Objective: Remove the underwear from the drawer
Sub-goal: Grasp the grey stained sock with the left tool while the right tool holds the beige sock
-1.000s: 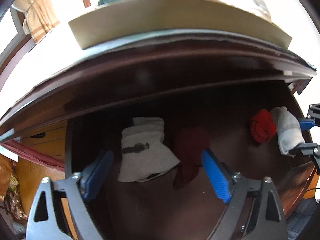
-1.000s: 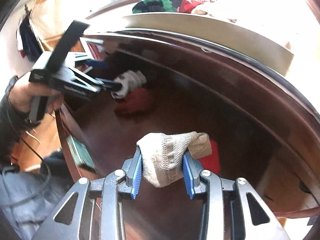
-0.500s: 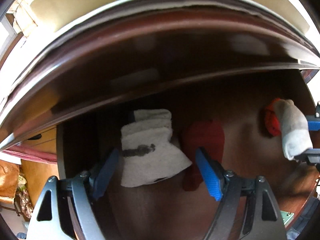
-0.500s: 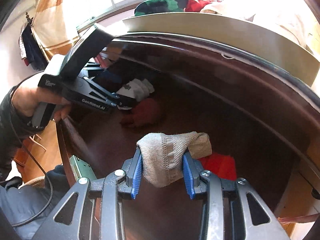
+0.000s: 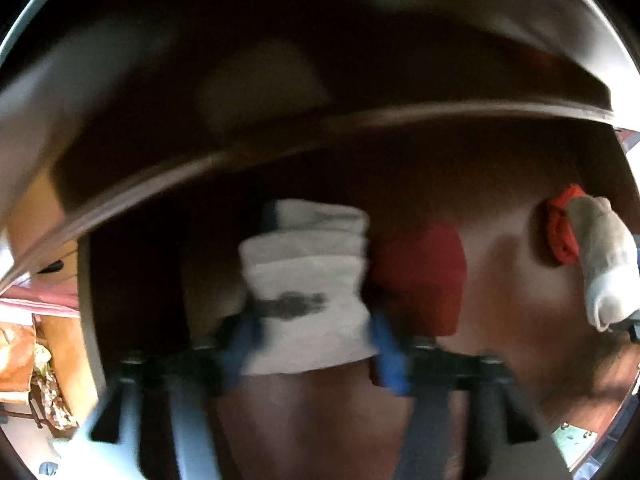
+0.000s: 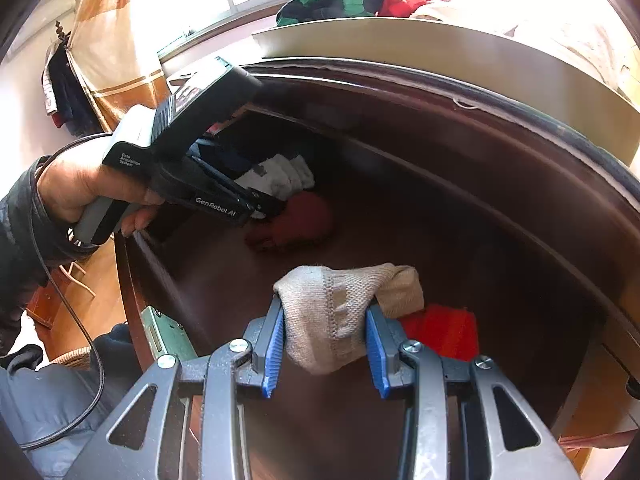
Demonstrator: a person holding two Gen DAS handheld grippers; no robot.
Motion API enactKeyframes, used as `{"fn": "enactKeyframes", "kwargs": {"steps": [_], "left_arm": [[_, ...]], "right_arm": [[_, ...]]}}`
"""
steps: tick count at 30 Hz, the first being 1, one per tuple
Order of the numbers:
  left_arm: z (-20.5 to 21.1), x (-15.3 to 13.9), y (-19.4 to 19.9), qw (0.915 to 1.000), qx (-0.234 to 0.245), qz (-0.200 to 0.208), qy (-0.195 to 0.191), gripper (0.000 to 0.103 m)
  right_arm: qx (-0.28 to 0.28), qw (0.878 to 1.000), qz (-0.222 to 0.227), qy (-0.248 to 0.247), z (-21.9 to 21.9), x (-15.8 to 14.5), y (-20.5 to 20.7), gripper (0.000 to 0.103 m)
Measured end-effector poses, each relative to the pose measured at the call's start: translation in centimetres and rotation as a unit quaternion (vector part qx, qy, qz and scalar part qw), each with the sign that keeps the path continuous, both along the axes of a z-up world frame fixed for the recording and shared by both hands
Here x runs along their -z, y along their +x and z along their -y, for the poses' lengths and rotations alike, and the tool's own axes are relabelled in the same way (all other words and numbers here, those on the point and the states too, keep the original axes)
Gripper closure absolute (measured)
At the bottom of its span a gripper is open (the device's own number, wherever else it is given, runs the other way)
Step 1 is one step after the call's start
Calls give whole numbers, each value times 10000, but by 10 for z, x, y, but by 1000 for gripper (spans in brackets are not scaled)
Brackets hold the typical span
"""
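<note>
1. Now, step in hand, as I judge it: the left hand-held gripper (image 5: 312, 332) is closing on the white folded piece (image 5: 308, 280) deep in the drawer (image 6: 500, 208). Left wrist view is motion-blurred; blue pads sit at both side edges of the cloth, apparently touching, but a firm clamp I cannot tell.
2. To do it well: get the pads around the whole fold, not one loose layer, then lift up and back so the cloth clears the overhanging top edge in the upper frame.
3. Risk: the dark red piece (image 5: 420, 280) lies just beside the white one, right of centre, and may snag the right-hand pad.
4. Right hand-held gripper (image 6: 325, 344) is clamped on a beige knit bundle (image 6: 340, 312), lower centre of its view, raised above the drawer floor; a bright red folded piece (image 6: 444, 332) lies under and behind it.
5. White piece: soft, stacked folds, dark printed mark across the front, navy edge at its top left. Likely limp; expect it to droop once lifted.
6. Clothes (image 6: 344, 0) are piled on top of the cabinet, upper frame.
</note>
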State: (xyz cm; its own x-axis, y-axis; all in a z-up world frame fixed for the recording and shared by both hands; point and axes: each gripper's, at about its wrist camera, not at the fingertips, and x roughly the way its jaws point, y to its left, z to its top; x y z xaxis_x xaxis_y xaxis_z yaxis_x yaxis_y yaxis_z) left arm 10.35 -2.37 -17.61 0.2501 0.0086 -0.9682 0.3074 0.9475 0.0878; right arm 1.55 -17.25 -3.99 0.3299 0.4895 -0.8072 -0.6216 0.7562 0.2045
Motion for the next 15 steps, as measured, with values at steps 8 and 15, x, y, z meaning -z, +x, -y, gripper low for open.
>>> {"fn": "enactKeyframes", "kwargs": {"steps": [8, 15], "left_arm": [[18, -27, -21, 9983, 176, 533, 128, 85], [24, -54, -49, 9950, 120, 932, -335, 85]], "right_arm": [[142, 9998, 12, 171, 8, -1, 1, 64], [193, 9994, 149, 236, 12, -6, -4, 64]]}}
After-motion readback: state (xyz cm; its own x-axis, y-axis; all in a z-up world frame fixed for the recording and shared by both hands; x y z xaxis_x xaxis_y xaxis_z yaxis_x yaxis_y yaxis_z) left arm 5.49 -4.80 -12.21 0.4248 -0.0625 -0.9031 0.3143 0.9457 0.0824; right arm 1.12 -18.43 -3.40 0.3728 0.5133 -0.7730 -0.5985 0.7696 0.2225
